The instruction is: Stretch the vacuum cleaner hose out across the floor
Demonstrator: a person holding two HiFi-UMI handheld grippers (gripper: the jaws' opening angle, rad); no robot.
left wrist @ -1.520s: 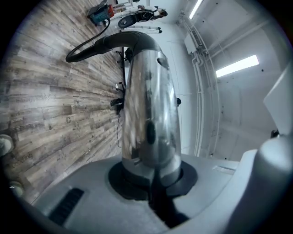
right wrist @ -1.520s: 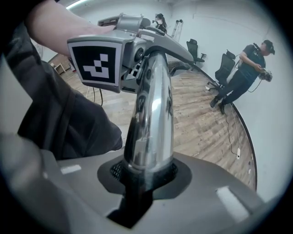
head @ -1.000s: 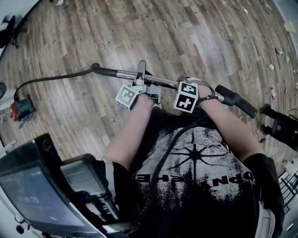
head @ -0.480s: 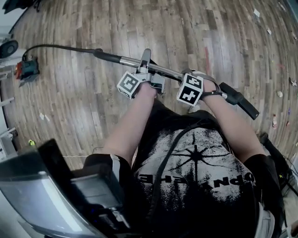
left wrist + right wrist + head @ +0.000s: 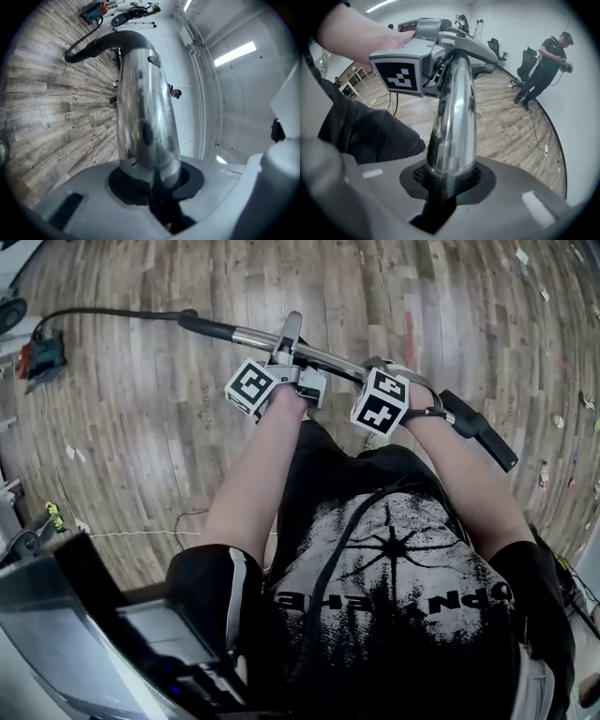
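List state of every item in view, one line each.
metal tube, held off the floor by both tongs
hose, curved, not stretched straight
left tongs, on the tube, jaws have just been opening
right tongs, shut on the tube
vacuum, on the floor at hose's end

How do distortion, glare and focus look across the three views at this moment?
Head view: fisheye bends the floorboards into arcs, otherwise sharp. Left gripper view: black vignette corners, ceiling light strip blown out, chrome tube mirroring the room. Right gripper view: glare streak down the tube, close forearm soft.
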